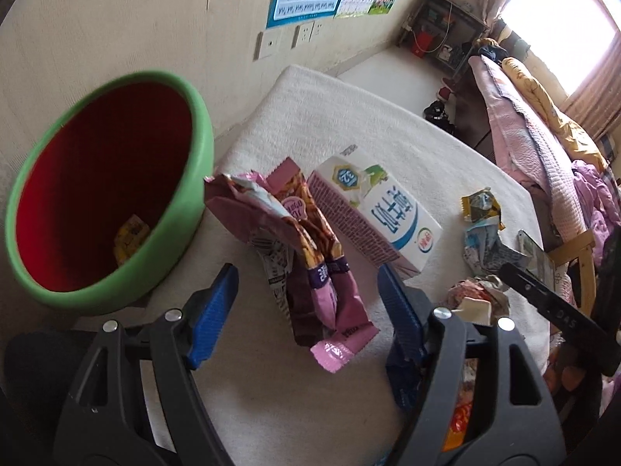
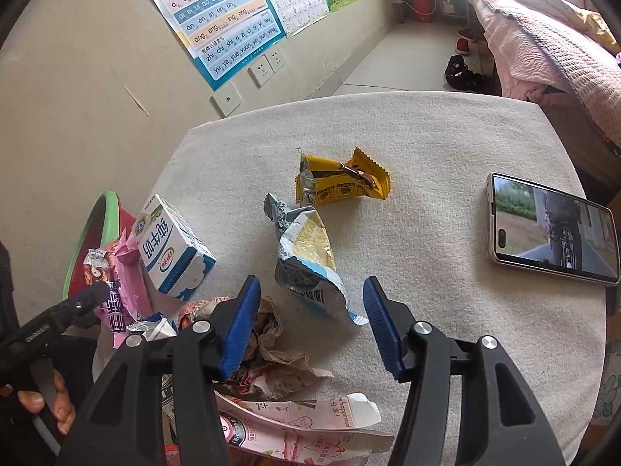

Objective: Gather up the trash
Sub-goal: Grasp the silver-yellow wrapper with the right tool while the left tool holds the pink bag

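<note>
My left gripper (image 1: 308, 279) is open, its blue fingers on either side of a pink and brown snack wrapper (image 1: 306, 248) that lies on the white cloth. A green bin with a red inside (image 1: 108, 190) stands just left of it and holds a yellow wrapper (image 1: 130, 239). A white and blue milk carton (image 1: 382, 215) lies behind the wrapper. My right gripper (image 2: 310, 306) is open above a blue and white wrapper (image 2: 308, 260). A yellow wrapper (image 2: 341, 180) lies farther back. Crumpled paper (image 2: 271, 345) and a pink torn carton (image 2: 302, 427) lie under the right gripper.
A smartphone (image 2: 551, 229) with its screen lit lies at the right of the white-covered table (image 2: 446, 136). The wall with posters (image 2: 221, 19) is to the left, a bed (image 2: 543, 39) to the right. The table edge falls away at the far side.
</note>
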